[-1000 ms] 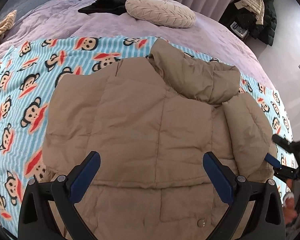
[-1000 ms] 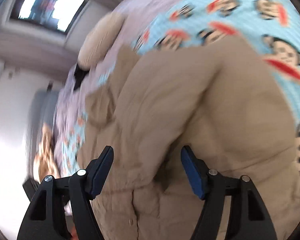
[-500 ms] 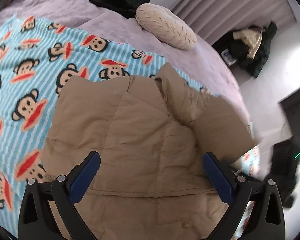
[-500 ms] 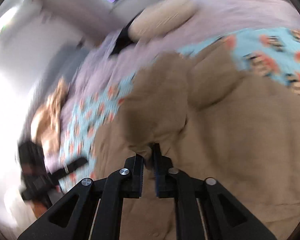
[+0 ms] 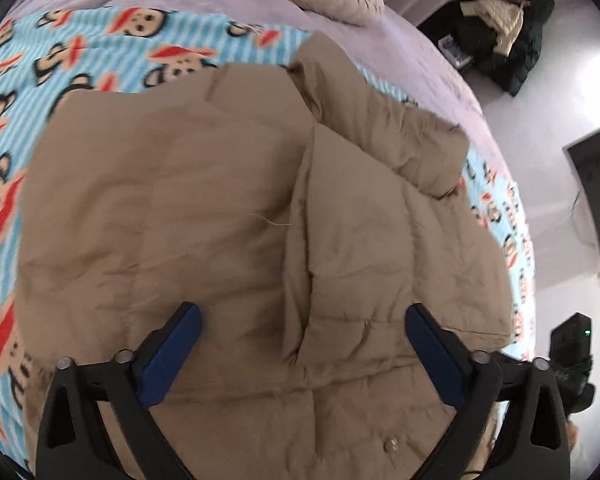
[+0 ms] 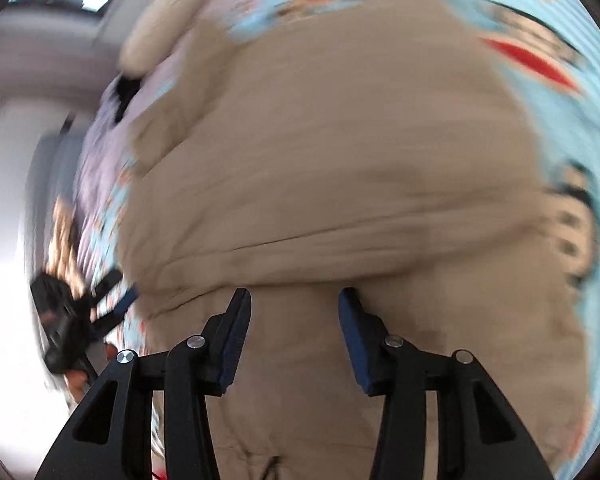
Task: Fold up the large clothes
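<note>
Tan quilted puffer jacket (image 5: 228,216), sleeve folded inward, flat on blanket

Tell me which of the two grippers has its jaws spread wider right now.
The left gripper: its blue pads stand far apart over the tan quilted puffer jacket, while the right gripper shows a narrower gap.

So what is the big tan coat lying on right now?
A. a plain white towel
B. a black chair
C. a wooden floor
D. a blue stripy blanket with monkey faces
D: in the left wrist view the tan coat is spread flat on the blue striped monkey blanket, which shows around its edges on both sides.
</note>
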